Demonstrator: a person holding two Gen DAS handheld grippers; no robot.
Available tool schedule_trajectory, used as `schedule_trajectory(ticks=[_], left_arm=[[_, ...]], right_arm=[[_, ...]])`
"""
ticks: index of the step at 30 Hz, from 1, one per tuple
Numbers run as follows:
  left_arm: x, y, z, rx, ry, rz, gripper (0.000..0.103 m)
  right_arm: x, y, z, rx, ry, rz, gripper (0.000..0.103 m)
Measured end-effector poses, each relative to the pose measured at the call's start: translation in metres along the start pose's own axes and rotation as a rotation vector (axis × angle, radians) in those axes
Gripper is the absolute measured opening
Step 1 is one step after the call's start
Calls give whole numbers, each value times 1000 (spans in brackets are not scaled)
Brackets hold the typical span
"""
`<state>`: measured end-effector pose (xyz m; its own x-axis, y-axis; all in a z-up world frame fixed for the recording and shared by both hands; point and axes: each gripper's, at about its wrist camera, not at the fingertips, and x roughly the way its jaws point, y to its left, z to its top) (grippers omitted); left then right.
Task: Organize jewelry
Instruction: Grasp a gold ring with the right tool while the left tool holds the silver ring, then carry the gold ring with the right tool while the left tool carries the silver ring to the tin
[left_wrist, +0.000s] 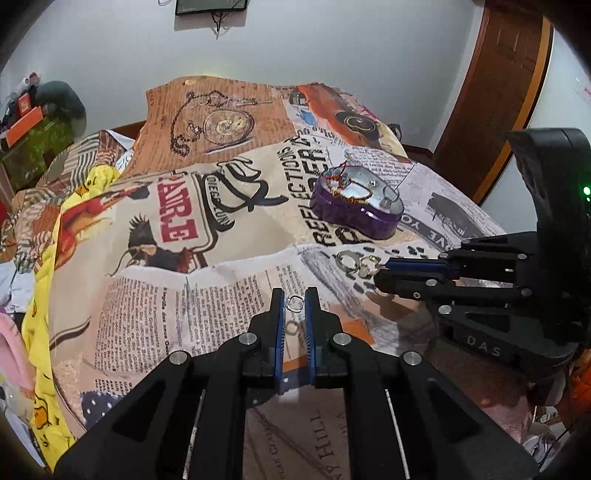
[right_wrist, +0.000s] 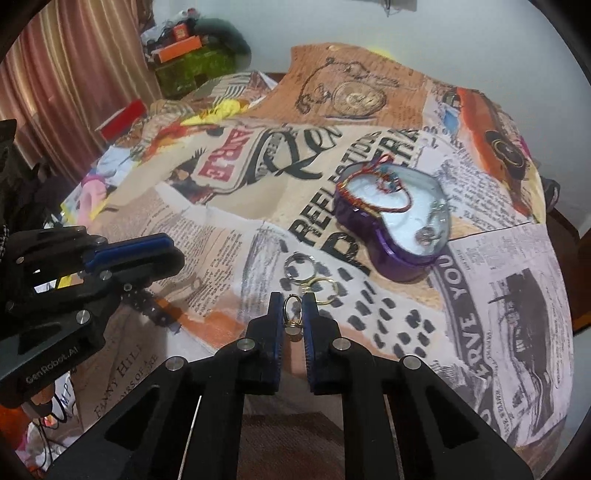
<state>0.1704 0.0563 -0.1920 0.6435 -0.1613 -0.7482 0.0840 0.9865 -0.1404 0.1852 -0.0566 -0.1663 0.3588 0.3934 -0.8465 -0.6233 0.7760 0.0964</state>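
My left gripper (left_wrist: 294, 297) is shut on a small silver ring (left_wrist: 295, 302), held just above the newspaper-print cloth (left_wrist: 221, 295). My right gripper (right_wrist: 291, 301) is shut on a gold ring (right_wrist: 293, 311) with a small stone at its lower end. Just beyond the right gripper's tips, a silver ring (right_wrist: 297, 266) and a second gold ring (right_wrist: 325, 290) lie on the cloth. Farther back sits the purple heart-shaped box (right_wrist: 391, 254), open, with a red thread bracelet (right_wrist: 384, 184) and small silver pieces inside. The left gripper (right_wrist: 173, 251) shows at the left of the right wrist view.
The cloth (right_wrist: 498, 295) covers a raised surface that drops off at the front and right. Yellow fabric (left_wrist: 48, 332) and other clothes are piled to the left. A wooden door (left_wrist: 491, 110) stands at the back right, and a cluttered shelf (right_wrist: 192, 62) by a curtain at the back left.
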Motion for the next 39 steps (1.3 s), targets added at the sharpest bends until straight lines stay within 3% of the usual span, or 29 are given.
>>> schedule_trajectory(ticks=[25,39], left_arm=[[20,-48,60,101,-58,-26,9],[56,-46,88,99,-42,-29,9]], right_arm=[[-52,-66,19,96,-195,-75,9],[-32,-88,40,120,-212,-56,9]])
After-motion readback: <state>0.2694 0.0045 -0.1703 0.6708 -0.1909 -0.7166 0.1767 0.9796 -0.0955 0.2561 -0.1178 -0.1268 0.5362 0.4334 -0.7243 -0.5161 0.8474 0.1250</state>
